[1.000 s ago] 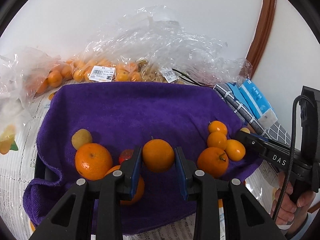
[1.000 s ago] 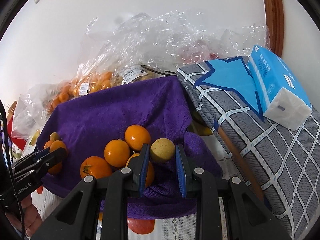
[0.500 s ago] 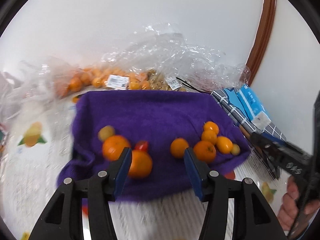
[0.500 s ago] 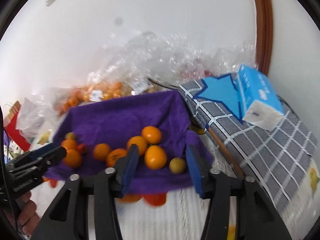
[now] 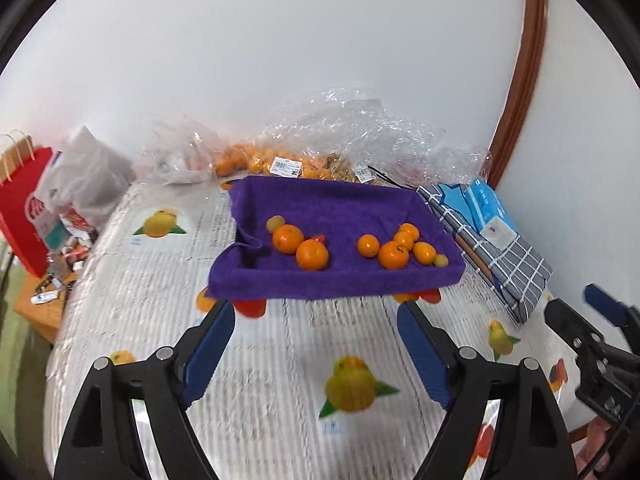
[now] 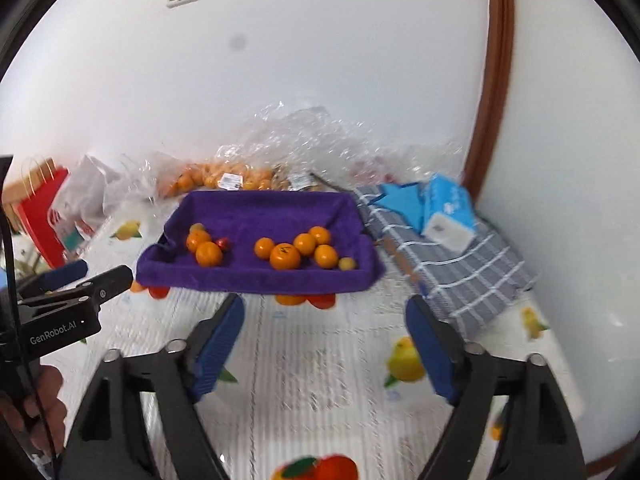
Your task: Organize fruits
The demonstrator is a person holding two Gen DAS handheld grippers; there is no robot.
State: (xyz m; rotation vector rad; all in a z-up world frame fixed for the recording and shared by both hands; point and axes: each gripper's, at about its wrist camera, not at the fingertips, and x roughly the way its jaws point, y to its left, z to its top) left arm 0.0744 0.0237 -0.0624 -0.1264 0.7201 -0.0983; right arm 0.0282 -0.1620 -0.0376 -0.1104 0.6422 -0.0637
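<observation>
A tray lined with a purple towel (image 5: 344, 208) (image 6: 264, 208) sits on the table. A left group in it has two oranges (image 5: 312, 255) (image 6: 209, 254), a small yellow-green fruit (image 5: 275, 223) and a small red fruit (image 6: 222, 243). A right group has several oranges (image 5: 393, 255) (image 6: 285, 256) and a small yellow fruit (image 5: 441, 260) (image 6: 347, 264). My left gripper (image 5: 316, 352) is open and empty, well back from the tray. My right gripper (image 6: 325, 344) is open and empty, also back from the tray.
Clear plastic bags of oranges (image 5: 256, 162) (image 6: 216, 176) lie behind the tray against the wall. A grey checked cloth (image 5: 500, 248) (image 6: 448, 264) with a blue tissue pack (image 6: 448, 212) lies to the right. A red paper bag (image 5: 24, 204) stands at the left. The tablecloth (image 5: 304, 368) has fruit prints.
Both grippers let go of their fruit, an orange on the left and a yellow fruit on the right, opened wide and pulled back from the tray. Both fruits now lie on the towel.
</observation>
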